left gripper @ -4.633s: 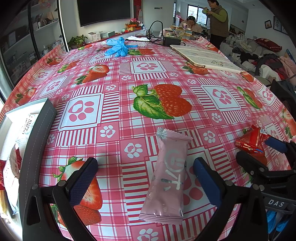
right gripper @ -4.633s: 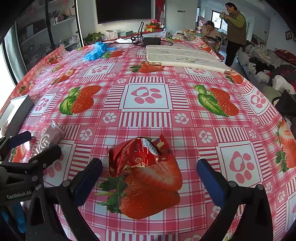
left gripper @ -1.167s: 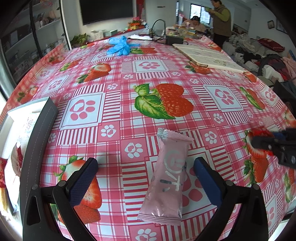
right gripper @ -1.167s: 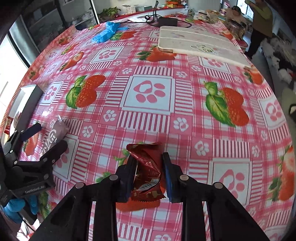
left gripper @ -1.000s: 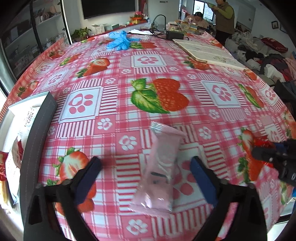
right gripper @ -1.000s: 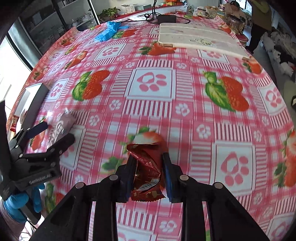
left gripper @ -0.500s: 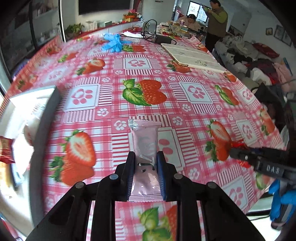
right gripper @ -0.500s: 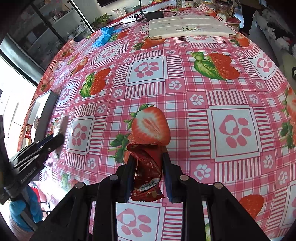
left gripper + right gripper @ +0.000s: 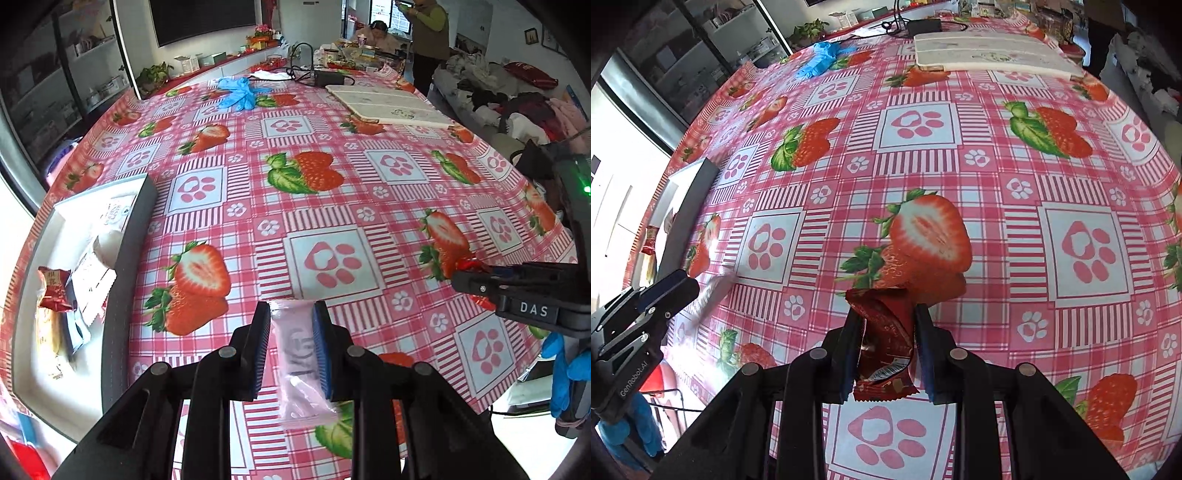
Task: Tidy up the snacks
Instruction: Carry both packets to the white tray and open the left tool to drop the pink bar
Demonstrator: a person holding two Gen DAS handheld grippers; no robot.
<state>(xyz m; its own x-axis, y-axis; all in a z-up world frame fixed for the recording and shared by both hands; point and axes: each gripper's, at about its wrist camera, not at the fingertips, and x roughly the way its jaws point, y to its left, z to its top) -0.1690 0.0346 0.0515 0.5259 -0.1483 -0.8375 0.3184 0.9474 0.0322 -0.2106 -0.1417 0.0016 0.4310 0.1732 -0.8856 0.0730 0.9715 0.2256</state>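
Gripping a pink snack packet [image 9: 301, 354], left gripper [image 9: 290, 347] with jaws just closed and clamped on it — lifted clear of the strawberry-print tablecloth [image 9: 332, 192]. Pinching a red snack packet [image 9: 884, 339], right gripper [image 9: 886, 343] likewise shut tight, held above the cloth. At the left edge, grey-walled box [image 9: 122, 251] — already holding other wrapped snacks [image 9: 53, 284].

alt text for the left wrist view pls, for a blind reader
The left gripper pinches a pink snack packet above a strawberry-print tablecloth. A grey tray holding snacks sits at left; the right gripper, at right, grips a red packet.
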